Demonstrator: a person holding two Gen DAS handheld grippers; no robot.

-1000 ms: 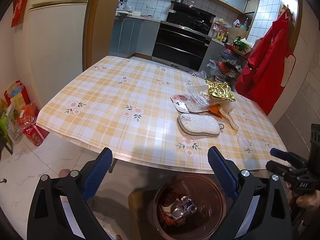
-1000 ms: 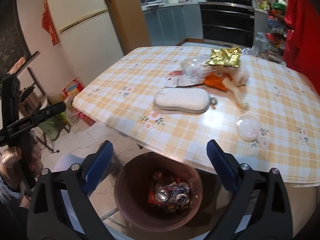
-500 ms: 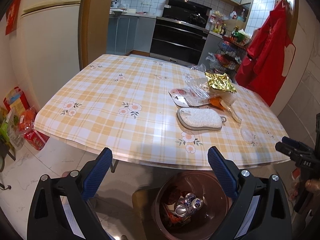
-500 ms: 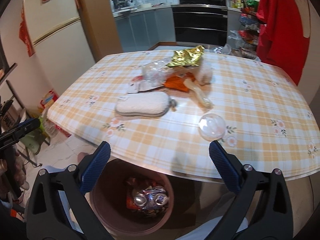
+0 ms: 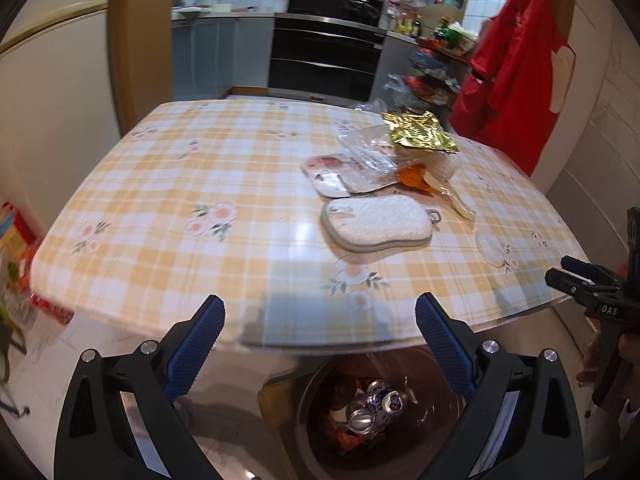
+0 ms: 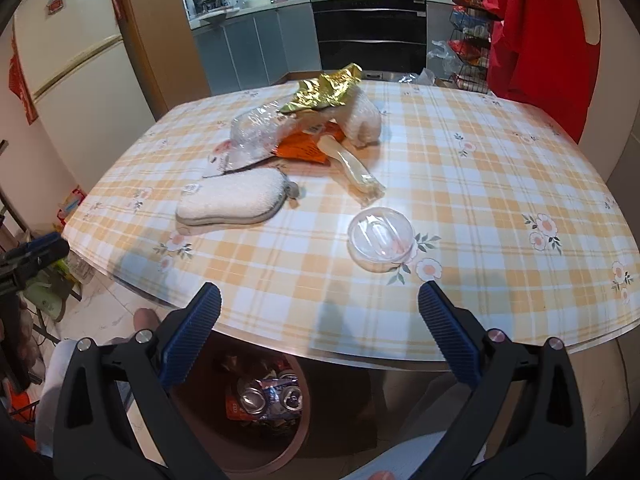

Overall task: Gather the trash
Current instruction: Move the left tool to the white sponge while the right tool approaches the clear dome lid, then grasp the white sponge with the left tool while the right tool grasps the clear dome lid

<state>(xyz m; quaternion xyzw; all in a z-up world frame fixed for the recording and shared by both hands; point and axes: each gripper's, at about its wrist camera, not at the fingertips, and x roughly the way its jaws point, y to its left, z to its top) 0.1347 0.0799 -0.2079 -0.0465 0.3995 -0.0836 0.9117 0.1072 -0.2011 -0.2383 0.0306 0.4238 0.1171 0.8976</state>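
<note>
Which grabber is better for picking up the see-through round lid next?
Probably the right gripper: it is open and the clear lid lies just ahead of it. From the left gripper, the lid sits far off to the side.

Bin (image 6: 280,452) is placed on floor under table (image 6: 500,200) near edge; cans (image 6: 268,396) lie inside. Sponge (image 6: 232,200) lies left of lid (image 6: 380,238), wrappers (image 6: 320,92) behind.

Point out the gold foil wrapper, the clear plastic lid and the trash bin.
gold foil wrapper (image 6: 325,92), right wrist view, middle of the crumpled foil.
clear plastic lid (image 6: 380,239), right wrist view, centre of the round lid.
trash bin (image 5: 310,432), left wrist view, left inner wall.
</note>
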